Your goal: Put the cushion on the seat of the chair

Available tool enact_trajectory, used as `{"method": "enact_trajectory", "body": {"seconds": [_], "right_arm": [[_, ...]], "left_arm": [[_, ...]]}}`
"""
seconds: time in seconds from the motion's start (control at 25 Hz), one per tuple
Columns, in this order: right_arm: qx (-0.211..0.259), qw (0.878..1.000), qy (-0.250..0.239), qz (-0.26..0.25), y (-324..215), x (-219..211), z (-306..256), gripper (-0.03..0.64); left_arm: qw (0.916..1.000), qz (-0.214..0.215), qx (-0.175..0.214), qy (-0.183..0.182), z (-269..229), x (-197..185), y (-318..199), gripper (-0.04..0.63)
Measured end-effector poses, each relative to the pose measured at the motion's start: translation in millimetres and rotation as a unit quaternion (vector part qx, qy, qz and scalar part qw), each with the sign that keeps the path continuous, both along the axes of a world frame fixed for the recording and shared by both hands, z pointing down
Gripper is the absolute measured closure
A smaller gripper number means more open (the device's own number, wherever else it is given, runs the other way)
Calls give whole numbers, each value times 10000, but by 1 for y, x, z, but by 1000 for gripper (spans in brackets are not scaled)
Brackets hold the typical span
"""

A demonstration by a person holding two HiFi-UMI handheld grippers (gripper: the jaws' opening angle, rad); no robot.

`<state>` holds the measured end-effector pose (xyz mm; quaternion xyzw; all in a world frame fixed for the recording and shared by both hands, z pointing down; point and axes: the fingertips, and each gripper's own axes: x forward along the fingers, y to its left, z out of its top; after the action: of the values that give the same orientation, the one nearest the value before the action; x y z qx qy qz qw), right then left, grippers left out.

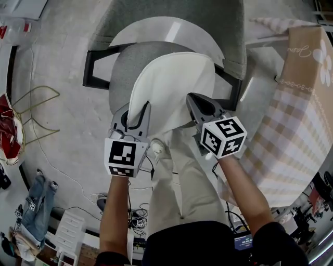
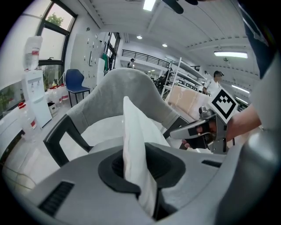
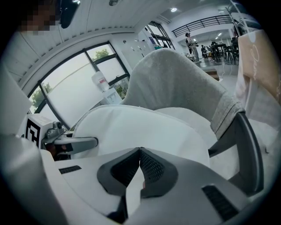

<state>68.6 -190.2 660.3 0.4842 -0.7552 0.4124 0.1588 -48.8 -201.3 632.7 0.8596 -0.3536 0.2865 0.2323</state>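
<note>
The one white cushion [image 1: 174,85] hangs over the front of the seat [image 1: 156,28], not yet lying on it as far as I can judge. My left gripper [image 1: 136,115] is clamped on its near left edge and my right gripper [image 1: 199,106] on its near right edge. I take this to be the lowering step: next I need to bring both hands down and forward together, hold the cushion level between the two black armrests [image 1: 96,65], and only then release. I count one cushion, one chair [image 1: 171,13] and two grippers.
</note>
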Motion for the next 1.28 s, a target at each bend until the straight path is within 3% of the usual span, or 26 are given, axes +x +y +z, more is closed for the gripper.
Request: {"method": "enact_trajectory", "body": {"seconds": [1.28], "right_arm": [[-318, 9987, 142, -373, -11, -33, 79, 598]], "left_arm": [[9984, -16, -201, -519, 98, -37, -39, 538]]}}
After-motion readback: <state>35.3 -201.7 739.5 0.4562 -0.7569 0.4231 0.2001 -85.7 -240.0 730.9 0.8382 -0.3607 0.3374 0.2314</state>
